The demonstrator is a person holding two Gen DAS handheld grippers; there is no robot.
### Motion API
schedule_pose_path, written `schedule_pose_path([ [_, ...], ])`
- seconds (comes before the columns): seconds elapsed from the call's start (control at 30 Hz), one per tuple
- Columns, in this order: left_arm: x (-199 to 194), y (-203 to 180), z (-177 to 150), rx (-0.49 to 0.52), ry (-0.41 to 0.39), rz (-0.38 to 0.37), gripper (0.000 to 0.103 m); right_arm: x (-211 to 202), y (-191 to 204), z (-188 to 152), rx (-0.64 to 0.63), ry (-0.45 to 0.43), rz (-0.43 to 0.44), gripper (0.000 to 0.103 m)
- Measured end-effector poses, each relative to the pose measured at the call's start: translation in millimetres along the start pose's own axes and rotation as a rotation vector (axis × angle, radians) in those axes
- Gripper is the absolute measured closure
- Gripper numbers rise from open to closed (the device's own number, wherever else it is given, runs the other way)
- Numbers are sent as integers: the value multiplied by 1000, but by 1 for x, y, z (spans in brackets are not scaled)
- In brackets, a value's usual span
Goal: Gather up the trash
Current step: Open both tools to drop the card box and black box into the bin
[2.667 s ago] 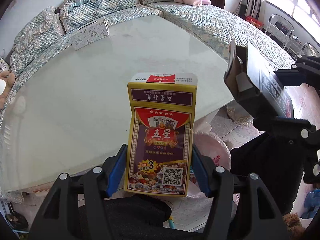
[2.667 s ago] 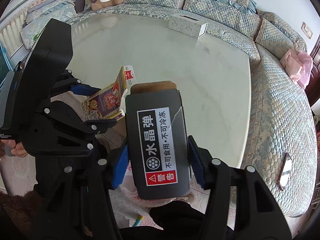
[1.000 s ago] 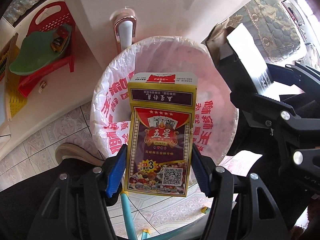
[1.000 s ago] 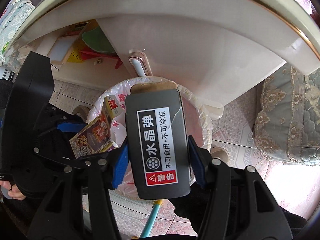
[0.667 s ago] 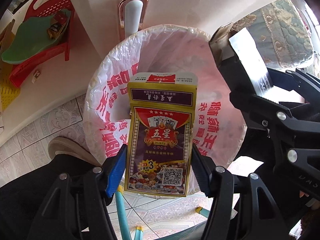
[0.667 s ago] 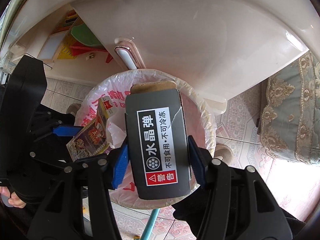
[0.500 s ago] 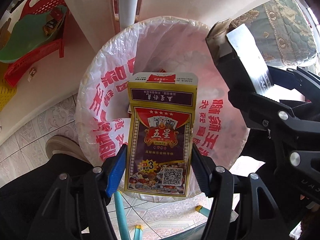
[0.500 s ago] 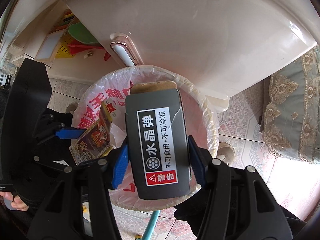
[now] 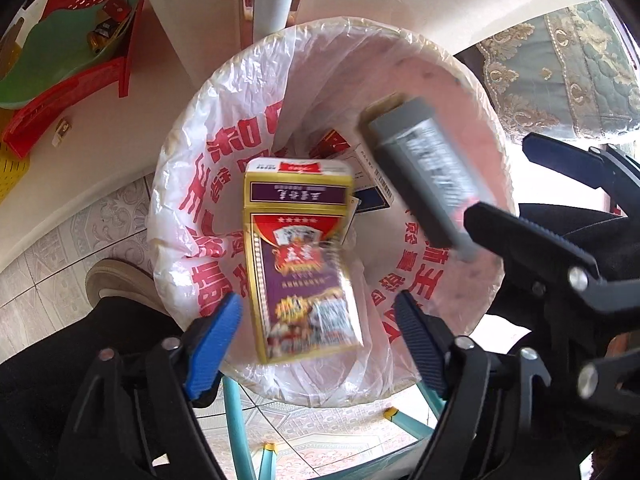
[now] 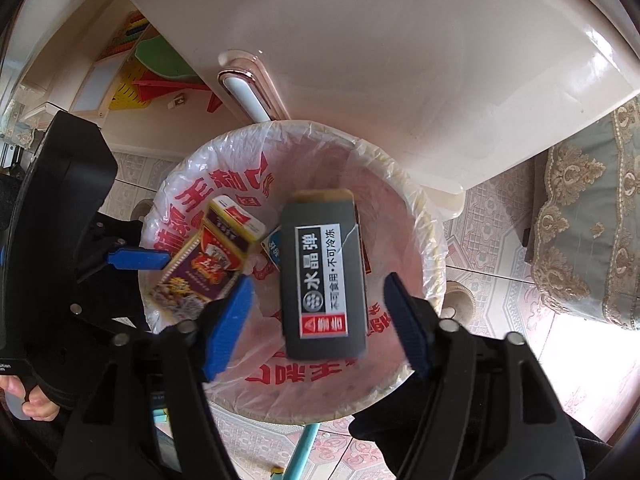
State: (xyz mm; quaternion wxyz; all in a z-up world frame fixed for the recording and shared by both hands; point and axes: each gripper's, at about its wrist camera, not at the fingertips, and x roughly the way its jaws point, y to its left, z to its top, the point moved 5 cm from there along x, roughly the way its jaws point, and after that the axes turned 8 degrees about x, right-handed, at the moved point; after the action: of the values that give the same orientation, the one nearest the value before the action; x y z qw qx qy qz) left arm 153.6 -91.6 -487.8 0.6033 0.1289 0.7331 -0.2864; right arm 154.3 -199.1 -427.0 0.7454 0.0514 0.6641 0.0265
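Both grippers are open above a round trash bin (image 9: 476,92) (image 10: 416,208) lined with a white bag with red print. My left gripper (image 9: 318,342) has its blue pads apart, and the yellow and purple card box (image 9: 298,256) is blurred between them, loose, over the bin; it also shows in the right wrist view (image 10: 204,264). My right gripper (image 10: 320,320) is open too, and the dark grey box with a white label (image 10: 322,280) is loose over the bin. That box shows blurred in the left wrist view (image 9: 424,176).
Other trash boxes (image 9: 360,164) lie in the bin's bottom. A cream table base (image 10: 360,60) stands just behind the bin. A red stool (image 9: 68,80) with a green lid is at the left. A sofa skirt (image 10: 588,248) is at the right. The floor is tiled.
Both grippers have opened over the bin. The card box and the dark grey box have left the pads and are dropping into the bin.
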Motion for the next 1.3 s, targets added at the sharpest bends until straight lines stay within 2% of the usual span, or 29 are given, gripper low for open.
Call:
schedule_pose_path([
  [0.13, -1, 2, 0, -3, 0, 30, 18, 1, 0, 0, -4, -2, -15, 24],
  [0.73, -5, 15, -1, -57, -16, 61, 16, -1, -9, 1, 40, -1, -14, 24],
  [0.87, -11, 18, -2, -69, -30, 106, 16, -2, -13, 0, 52, -6, -27, 24],
  [1.13, -32, 18, -9, -91, -91, 172, 16, -17, -8, -10, 53, -32, -37, 24],
  [1.3, -59, 14, -16, -122, -168, 242, 16, -45, 0, -19, 61, -110, -58, 23],
])
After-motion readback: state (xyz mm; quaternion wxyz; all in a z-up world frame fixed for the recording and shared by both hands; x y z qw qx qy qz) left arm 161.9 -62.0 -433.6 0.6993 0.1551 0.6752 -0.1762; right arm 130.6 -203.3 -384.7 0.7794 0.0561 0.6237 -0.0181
